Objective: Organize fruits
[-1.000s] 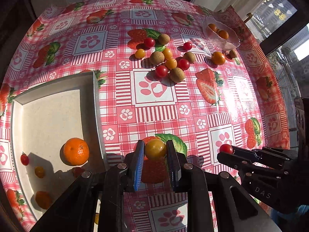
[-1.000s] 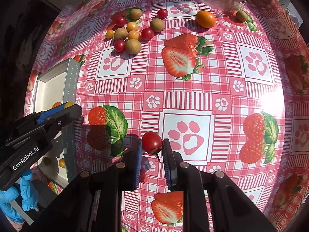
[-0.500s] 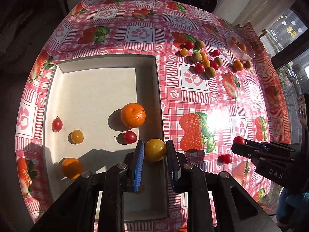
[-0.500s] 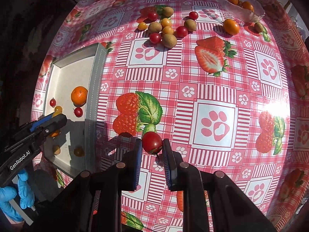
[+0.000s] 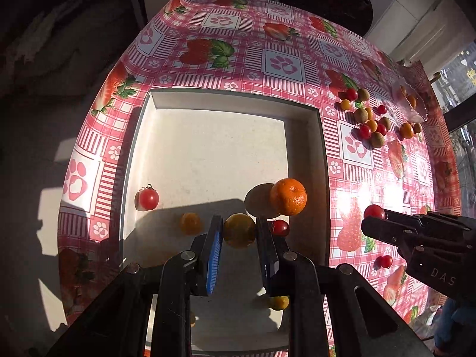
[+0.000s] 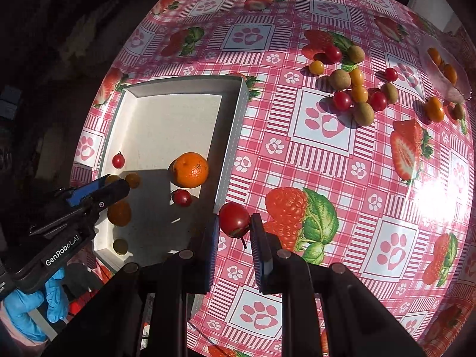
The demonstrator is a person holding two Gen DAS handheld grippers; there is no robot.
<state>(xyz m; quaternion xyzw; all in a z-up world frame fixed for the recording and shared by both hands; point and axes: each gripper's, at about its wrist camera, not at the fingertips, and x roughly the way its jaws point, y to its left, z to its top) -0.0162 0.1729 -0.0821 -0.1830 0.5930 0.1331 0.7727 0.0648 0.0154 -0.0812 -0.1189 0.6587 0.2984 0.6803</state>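
Since the earlier frame, left tongs (image 5: 239, 230) carried the yellow tomato (image 5: 239, 230) over the tray (image 5: 226, 101) (release pending); right tongs (image 6: 233, 223) pinch a red tomato (image 6: 234, 218), awaiting their turn.

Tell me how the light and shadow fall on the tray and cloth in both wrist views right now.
Left wrist: hard sun lights the far half of the tray; gripper shadow darkens the near half, dimming the yellow tomato in the left gripper. Glare blows out the tablecloth at right. Right wrist: glare patch on the cloth at right; the red tomato is sunlit.
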